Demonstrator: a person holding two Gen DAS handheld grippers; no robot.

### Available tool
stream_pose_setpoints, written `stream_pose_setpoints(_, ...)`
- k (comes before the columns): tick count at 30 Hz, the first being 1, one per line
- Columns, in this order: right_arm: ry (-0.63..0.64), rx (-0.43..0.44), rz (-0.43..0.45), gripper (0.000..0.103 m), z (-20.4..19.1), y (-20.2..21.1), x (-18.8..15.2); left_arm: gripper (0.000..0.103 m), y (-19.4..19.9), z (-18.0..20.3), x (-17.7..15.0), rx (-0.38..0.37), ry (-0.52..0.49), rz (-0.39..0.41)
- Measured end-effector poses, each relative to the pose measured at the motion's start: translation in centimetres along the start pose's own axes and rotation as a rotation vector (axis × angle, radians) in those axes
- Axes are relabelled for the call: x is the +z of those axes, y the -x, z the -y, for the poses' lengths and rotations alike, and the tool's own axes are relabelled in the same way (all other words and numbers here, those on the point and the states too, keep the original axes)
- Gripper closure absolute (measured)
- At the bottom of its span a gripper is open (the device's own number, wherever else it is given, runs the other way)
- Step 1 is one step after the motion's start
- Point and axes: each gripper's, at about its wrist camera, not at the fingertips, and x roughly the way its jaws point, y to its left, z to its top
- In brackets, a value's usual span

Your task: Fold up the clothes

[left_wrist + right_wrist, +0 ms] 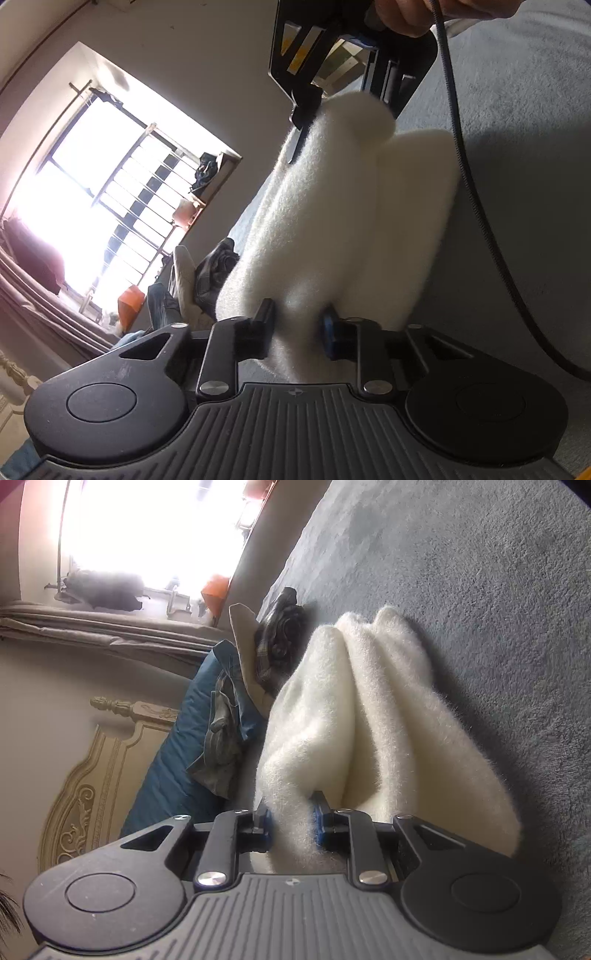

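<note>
You have the fluffy white fleece garment (373, 716) lifted off the grey plush bed cover (480, 590), the left hand-held gripper (295, 328) and right hand-held gripper (291, 823) each pinching an edge, so uneven tension could slip the thick pile free.

The sweater (388, 716) lies on the bed (480, 590), bunched into folds that run away from the right tool (291, 825), which grips its near end. In the left wrist view the left tool (295, 332) grips the sweater's near end while the right tool holds the far end. Beyond the sweater, a pile of clothes (280, 635) sits on the bed, with a window (110, 177) in the wall behind it.
</note>
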Motion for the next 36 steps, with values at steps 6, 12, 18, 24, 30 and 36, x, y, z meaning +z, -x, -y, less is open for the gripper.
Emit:
stream_pose_setpoints(6,0.523,-0.166,-0.045,0.082,-4.3,0.5,-1.1,0.093,0.4,-0.8,-0.8,-0.066,-0.116,0.057)
stream_pose_setpoints(12,0.786,-0.340,-0.134,0.076,-3.6,-1.4,-4.0,0.094,-0.8,0.8,-2.1,-0.112,-0.172,0.075)
stream_pose_setpoints(18,0.846,-0.385,-0.033,0.062,-7.3,1.2,-4.3,0.093,-1.2,-0.1,-1.6,-0.120,-0.097,0.066)
stream_pose_setpoints(24,1.163,-0.361,-0.003,0.062,-12.6,-1.4,-8.7,0.093,-0.7,-0.3,-1.8,-0.101,-0.028,0.063)
stream_pose_setpoints(30,1.138,-0.424,-0.086,0.061,-9.6,-6.8,-9.5,0.085,-0.3,-0.5,-1.9,-0.081,0.042,0.059)
stream_pose_setpoints(36,1.088,-0.446,-0.096,0.061,-8.4,-6.8,-9.2,0.068,0.5,-1.5,-3.1,-0.051,0.287,-0.009)
